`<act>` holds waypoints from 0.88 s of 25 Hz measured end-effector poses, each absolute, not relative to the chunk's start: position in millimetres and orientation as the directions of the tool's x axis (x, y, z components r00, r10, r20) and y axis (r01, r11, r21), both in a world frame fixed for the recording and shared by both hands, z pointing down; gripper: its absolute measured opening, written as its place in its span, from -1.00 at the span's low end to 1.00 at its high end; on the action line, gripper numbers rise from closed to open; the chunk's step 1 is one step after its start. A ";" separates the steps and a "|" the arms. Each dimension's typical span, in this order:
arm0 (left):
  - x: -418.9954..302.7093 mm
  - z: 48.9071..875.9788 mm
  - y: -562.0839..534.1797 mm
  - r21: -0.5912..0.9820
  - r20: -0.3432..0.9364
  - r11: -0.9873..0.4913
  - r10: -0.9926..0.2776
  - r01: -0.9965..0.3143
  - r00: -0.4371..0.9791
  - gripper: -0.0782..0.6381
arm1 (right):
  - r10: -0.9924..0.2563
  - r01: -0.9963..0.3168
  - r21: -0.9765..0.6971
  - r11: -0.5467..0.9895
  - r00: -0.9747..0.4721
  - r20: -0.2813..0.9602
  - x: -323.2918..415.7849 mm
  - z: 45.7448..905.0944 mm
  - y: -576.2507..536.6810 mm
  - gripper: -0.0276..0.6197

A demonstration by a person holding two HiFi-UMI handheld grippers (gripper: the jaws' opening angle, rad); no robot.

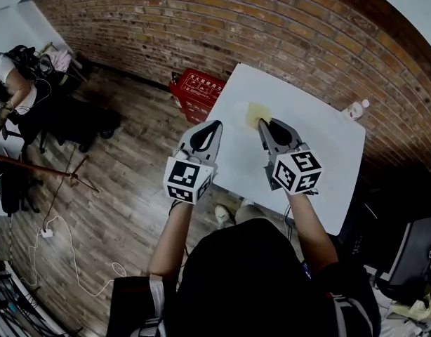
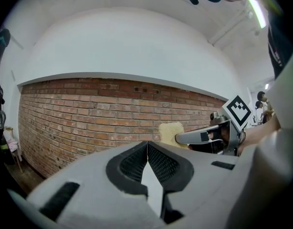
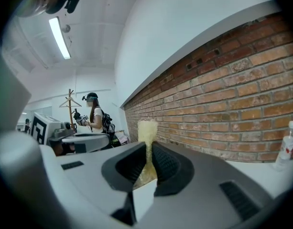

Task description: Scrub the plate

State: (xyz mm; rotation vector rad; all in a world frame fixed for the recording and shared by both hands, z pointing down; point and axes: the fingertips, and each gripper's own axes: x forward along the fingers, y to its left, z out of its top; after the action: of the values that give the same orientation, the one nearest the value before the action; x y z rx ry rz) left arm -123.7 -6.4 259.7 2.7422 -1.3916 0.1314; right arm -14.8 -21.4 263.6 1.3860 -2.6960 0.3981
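Note:
My right gripper (image 1: 262,123) is shut on a yellow sponge (image 1: 257,114), which sticks up beyond its jaw tips over the white table (image 1: 321,153). In the right gripper view the sponge (image 3: 147,129) stands upright, pinched between the jaws of that gripper (image 3: 148,148). My left gripper (image 1: 214,126) hangs beside it at the table's left edge, shut with nothing between its jaws (image 2: 147,145). From the left gripper view the sponge (image 2: 170,130) and the right gripper (image 2: 204,136) appear just to the right. I cannot make out a plate for certain on the white tabletop.
A small clear bottle (image 1: 354,109) stands at the table's far right corner, by the brick wall (image 1: 272,27). A red crate (image 1: 196,93) sits on the wooden floor left of the table. A person (image 3: 94,117) stands further off, and another sits at the far left (image 1: 8,83).

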 end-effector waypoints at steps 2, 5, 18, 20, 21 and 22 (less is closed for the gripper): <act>-122.6 264.1 -8.7 0.028 0.114 -0.594 -0.797 -0.804 0.593 -0.73 | -0.788 -0.812 -0.195 0.550 -0.582 0.199 -13.1 267.3 -22.1 -0.78; -120.1 271.1 -11.1 0.036 0.131 -0.599 -0.790 -0.800 0.598 -0.73 | -0.789 -0.813 -0.200 0.546 -0.580 0.204 -11.3 269.4 -24.5 -0.78; -99.4 310.1 -37.3 0.126 0.188 -0.619 -0.753 -0.775 0.631 -0.73 | -0.772 -0.817 -0.210 0.537 -0.576 0.267 5.0 296.8 -54.0 -0.78; -96.2 315.4 -42.1 0.149 0.183 -0.622 -0.747 -0.769 0.639 -0.73 | -0.769 -0.817 -0.217 0.534 -0.576 0.278 6.9 302.8 -60.0 -0.78; -94.8 318.8 -44.8 0.154 0.187 -0.622 -0.745 -0.768 0.641 -0.73 | -0.767 -0.817 -0.219 0.533 -0.576 0.283 8.0 305.3 -63.1 -0.78; -93.4 322.6 -47.4 0.157 0.195 -0.620 -0.743 -0.768 0.640 -0.73 | -0.765 -0.817 -0.222 0.532 -0.576 0.288 9.1 307.6 -65.7 -0.78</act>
State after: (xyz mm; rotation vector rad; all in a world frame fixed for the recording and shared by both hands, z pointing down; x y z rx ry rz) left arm -93.4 -47.4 322.6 2.6354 -1.2338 0.1628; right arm 9.1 -65.7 307.6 1.3583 -2.6107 0.5026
